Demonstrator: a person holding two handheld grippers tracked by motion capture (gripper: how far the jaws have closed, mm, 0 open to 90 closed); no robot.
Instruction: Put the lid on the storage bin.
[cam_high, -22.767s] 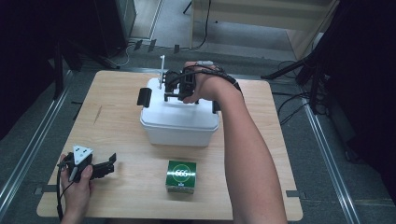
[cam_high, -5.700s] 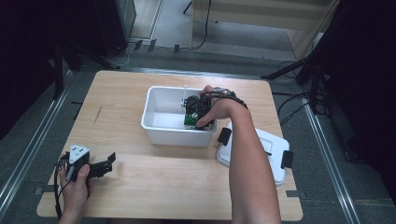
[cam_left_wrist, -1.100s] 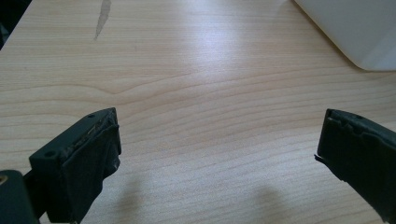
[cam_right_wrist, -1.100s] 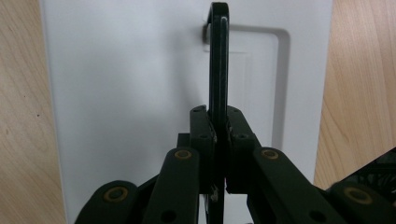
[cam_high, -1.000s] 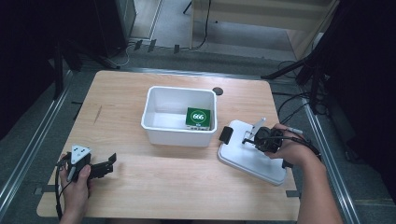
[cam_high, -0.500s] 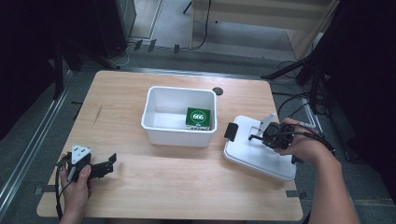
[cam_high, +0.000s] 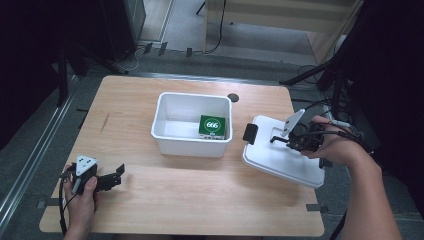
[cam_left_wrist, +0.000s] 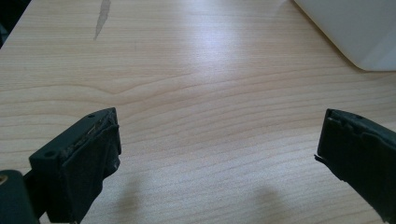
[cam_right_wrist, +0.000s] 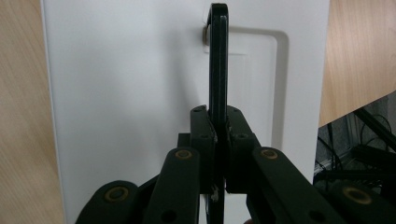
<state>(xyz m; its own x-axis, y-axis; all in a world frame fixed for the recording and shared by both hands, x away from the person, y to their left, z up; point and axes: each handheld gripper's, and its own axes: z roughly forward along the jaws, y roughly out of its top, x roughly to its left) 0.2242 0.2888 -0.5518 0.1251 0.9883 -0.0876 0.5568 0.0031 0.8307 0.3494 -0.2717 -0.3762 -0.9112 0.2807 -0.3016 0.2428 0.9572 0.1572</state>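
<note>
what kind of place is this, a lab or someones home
Likely a lab or recording workspace, not a home: a bare wooden table, cables trailing over the floor, and dark stands beside it.

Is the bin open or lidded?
Open: the bin shows its inside, and the lid is off to its right, in the right claw.

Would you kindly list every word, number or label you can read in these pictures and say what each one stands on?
"666": white figures in a white oval on the green box lying inside the white bin.
A strip of smaller print below that oval on the same box is too small to read.
No readable marks on the white lid, the wooden table or either gripper.
</note>
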